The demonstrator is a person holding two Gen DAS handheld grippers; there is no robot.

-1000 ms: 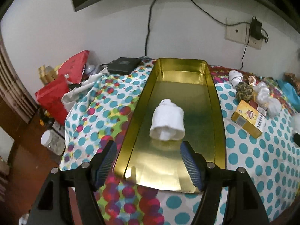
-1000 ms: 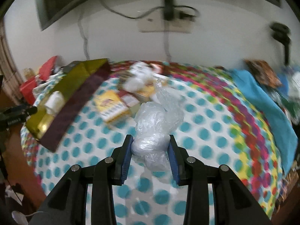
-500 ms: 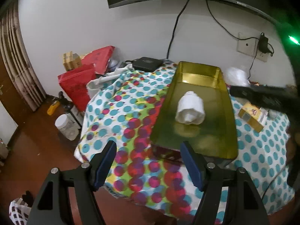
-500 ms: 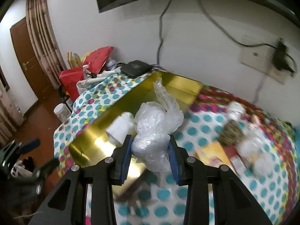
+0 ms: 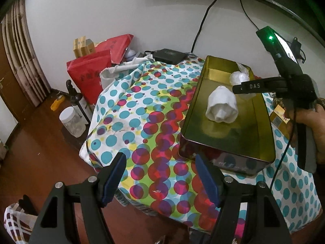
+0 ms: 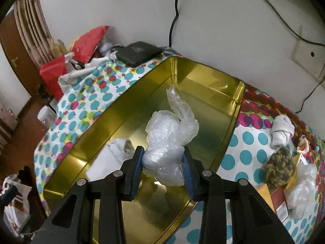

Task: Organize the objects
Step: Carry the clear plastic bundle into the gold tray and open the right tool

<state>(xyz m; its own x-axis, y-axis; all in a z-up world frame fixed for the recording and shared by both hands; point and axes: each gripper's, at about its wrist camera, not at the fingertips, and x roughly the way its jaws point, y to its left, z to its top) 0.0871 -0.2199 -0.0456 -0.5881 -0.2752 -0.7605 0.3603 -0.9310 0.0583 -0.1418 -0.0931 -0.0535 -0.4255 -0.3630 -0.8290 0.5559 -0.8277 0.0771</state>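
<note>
The right gripper (image 6: 162, 162) is clamped on a crumpled plastic bag (image 6: 170, 134) and holds it over the gold tin (image 6: 233, 95), beside the white sock roll (image 5: 222, 106) lying inside. The left gripper (image 5: 160, 177) hangs wide and empty near the tin's front corner. The placing step looks underway; next, lower and release inside the walls.

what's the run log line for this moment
right gripper: shut on plastic bag over gold tin | left gripper: open, empty

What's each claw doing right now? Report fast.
Left claw: open, empty, over the tablecloth.
Right claw: shut on the plastic bag bundle, over the gold tin tray.
</note>
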